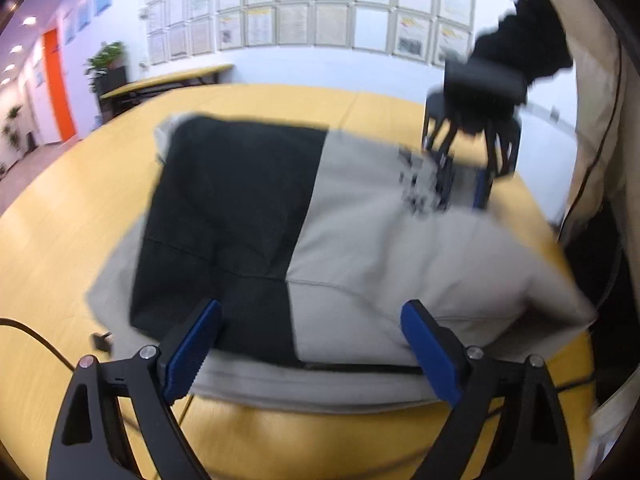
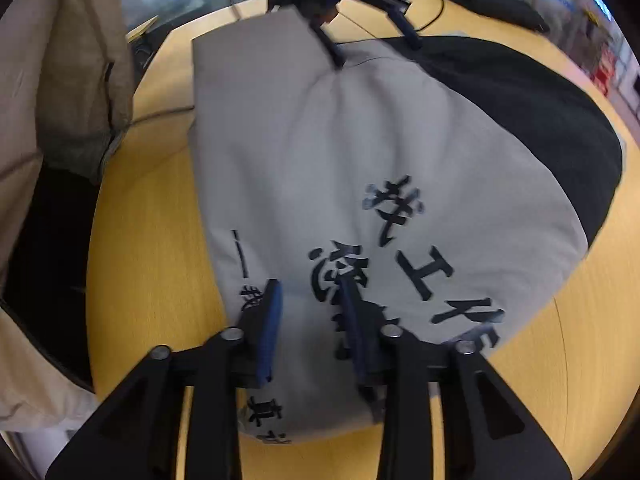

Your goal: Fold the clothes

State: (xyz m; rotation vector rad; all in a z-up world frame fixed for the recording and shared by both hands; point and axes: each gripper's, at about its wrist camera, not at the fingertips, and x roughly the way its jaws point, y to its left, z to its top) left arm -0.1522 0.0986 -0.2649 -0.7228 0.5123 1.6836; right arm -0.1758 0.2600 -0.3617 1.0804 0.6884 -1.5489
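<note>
A grey and black garment [image 1: 360, 248] with black printed characters lies folded on the yellow table [image 1: 80, 216]. My left gripper [image 1: 312, 344] is open, its blue pads astride the near edge of the garment, holding nothing. My right gripper [image 2: 312, 312] sits over the printed grey end of the garment [image 2: 320, 152], its blue fingers [image 2: 272, 320] partly apart with cloth between them; whether it grips is unclear. It also shows in the left wrist view [image 1: 464, 184] at the garment's far right edge. The left gripper also shows in the right wrist view [image 2: 372, 40] at the garment's far edge.
A beige jacket [image 2: 68, 72] hangs at the table's side. A black bag [image 2: 488, 0] and a cable [image 2: 436, 12] lie at the far table edge. A small black object [image 1: 102, 340] and cable [image 1: 36, 340] lie by the left gripper. A second table [image 1: 168, 80] stands by the wall.
</note>
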